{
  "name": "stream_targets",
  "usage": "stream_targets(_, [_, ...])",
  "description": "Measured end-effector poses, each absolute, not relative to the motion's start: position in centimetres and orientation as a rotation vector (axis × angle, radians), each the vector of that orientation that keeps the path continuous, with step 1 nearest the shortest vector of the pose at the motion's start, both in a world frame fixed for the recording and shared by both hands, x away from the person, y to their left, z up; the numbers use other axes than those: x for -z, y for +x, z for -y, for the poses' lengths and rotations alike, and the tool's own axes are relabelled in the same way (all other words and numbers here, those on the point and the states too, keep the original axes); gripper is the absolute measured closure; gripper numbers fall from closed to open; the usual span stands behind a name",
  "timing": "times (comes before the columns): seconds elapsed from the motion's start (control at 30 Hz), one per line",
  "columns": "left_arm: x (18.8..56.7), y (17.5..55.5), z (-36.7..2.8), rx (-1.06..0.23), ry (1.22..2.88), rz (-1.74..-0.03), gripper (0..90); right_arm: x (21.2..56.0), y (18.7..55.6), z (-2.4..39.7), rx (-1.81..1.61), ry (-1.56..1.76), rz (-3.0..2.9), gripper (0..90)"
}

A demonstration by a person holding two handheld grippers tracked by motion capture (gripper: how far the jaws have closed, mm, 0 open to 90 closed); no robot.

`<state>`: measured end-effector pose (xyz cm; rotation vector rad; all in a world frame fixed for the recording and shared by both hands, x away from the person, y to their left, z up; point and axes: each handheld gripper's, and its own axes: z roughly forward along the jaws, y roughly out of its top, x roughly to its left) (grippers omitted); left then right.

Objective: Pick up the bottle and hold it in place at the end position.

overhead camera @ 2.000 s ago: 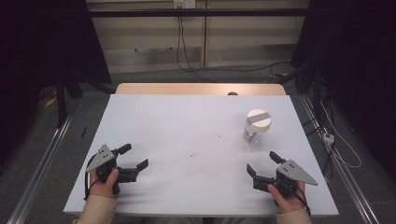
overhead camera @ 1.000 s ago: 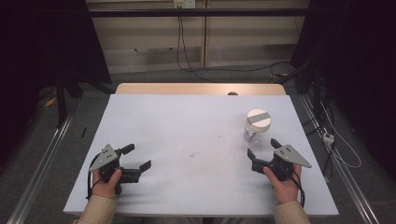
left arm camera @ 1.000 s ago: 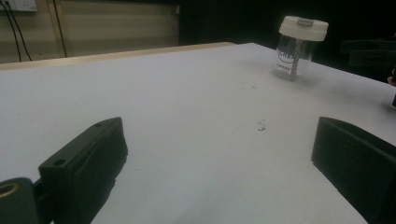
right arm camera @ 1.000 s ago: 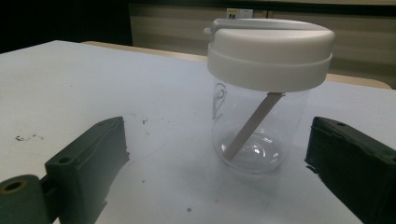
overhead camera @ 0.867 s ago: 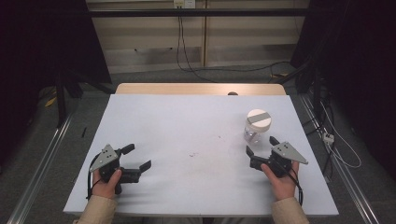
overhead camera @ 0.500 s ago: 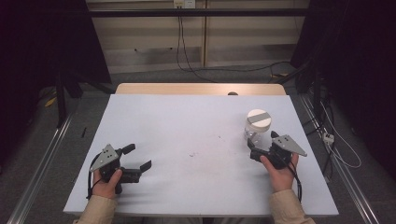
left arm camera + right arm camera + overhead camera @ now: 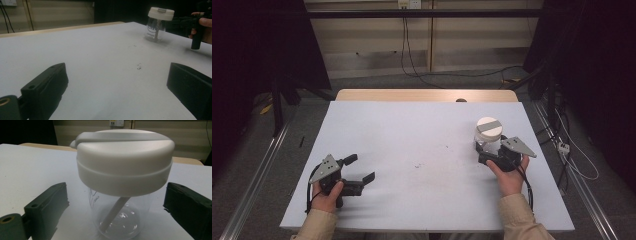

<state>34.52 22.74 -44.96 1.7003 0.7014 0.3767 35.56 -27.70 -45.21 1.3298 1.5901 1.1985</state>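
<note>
A clear jar (image 7: 488,134) with a white lid stands upright at the right of the white table (image 7: 412,130). A white stick leans inside the jar (image 7: 120,195). My right gripper (image 7: 491,145) is open, its jaws standing on either side of the jar's lower body with gaps showing in the right gripper view (image 7: 116,195). At the near left, my left gripper (image 7: 359,168) is open over bare table, nothing between its jaws (image 7: 117,82). Far off in the left gripper view stands the jar (image 7: 158,23), with the right gripper (image 7: 178,23) beside it.
A wooden strip (image 7: 412,95) borders the table's far edge. Small dark specks (image 7: 419,165) mark the middle. Metal rails (image 7: 257,175) run along both sides on the floor, and cables (image 7: 577,165) lie at the right. The far wall stands behind.
My right gripper has moved forward from the near edge up to the jar, and its open jaws now flank it. The left gripper has barely shifted.
</note>
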Motion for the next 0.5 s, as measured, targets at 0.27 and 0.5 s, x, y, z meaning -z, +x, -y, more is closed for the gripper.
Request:
stream_targets(0.27, [45.0,34.5,-22.7,-0.372,1.712,-0.7,3.0,45.3,36.8,27.8,-1.172,1.359,-1.585,4.5])
stream_targets(0.5, [45.1,34.6,-22.6,-0.368,1.715,-0.702,3.0,45.9,37.7,27.9,-1.17,1.394,-1.576,5.0])
